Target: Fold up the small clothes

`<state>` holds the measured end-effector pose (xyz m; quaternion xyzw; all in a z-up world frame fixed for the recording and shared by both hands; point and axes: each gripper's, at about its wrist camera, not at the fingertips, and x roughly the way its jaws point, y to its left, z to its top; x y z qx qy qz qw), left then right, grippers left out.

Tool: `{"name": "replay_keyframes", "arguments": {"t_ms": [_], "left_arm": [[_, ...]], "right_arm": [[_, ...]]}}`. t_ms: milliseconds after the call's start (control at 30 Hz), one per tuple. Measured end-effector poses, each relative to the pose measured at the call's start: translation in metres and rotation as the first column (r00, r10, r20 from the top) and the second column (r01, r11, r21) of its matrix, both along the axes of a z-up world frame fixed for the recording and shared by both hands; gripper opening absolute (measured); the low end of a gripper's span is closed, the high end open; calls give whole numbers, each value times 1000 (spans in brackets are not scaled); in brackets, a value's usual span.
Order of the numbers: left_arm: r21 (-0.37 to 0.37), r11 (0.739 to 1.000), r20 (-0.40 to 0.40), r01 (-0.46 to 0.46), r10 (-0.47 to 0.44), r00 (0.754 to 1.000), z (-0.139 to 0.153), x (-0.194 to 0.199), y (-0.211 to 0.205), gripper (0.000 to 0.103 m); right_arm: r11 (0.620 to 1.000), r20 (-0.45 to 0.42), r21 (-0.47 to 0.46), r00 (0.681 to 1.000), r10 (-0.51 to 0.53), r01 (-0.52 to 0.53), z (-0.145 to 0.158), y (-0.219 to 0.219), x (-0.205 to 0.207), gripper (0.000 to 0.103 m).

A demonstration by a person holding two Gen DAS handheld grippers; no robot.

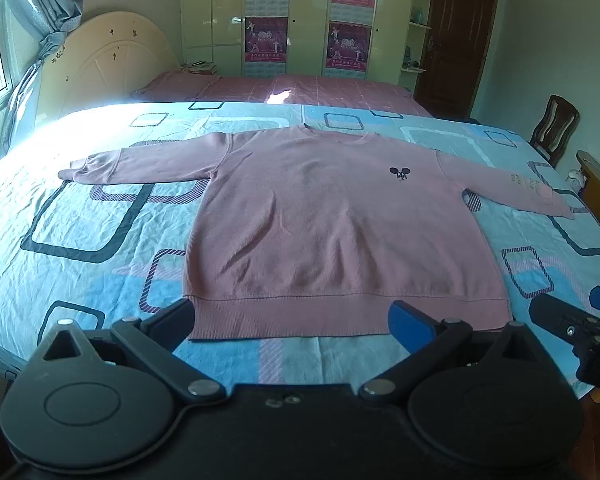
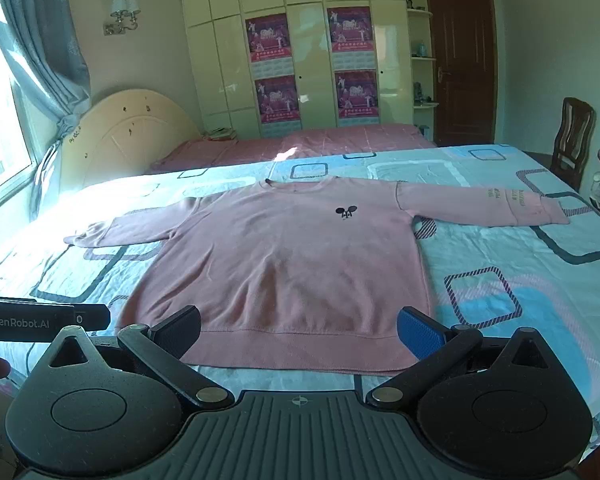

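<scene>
A pink long-sleeved sweatshirt (image 1: pixel 332 224) lies flat and face up on the bed, both sleeves spread out, hem nearest me. A small dark logo (image 1: pixel 399 173) sits on its chest. It also shows in the right wrist view (image 2: pixel 284 264). My left gripper (image 1: pixel 294 322) is open and empty, just above the hem. My right gripper (image 2: pixel 300 332) is open and empty, also over the hem. The right gripper shows at the right edge of the left wrist view (image 1: pixel 576 320).
The bed has a light blue sheet (image 1: pixel 80 216) with square patterns. A second bed with a pink cover (image 1: pixel 284 90) lies behind. A cream headboard (image 1: pixel 108 60), a wardrobe (image 2: pixel 300 60), a brown door (image 2: pixel 460 64) and a wooden chair (image 2: pixel 574 136) stand around.
</scene>
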<state>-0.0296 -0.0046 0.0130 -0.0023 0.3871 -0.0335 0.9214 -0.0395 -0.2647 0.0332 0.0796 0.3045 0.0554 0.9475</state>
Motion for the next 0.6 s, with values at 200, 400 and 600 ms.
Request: {"name": "replay_keyframes", "arguments": {"t_ms": [200,400,600], "left_arm": [[5,1000,0,-1,1,1000,0,3,-2,103],[6,1000,-2,-2,2,1000,-1,6,-4,103],[4,1000,-4,-4,4,1000,-1,8,-2,103]], "right_arm": [[1000,5,1,1000,-1,1,0,-1,0,103],[1000,5,2,1000,-6,6,1,-3,5,103],[1000,0,4,1000,-13,13,-1,-6,11,103]]}}
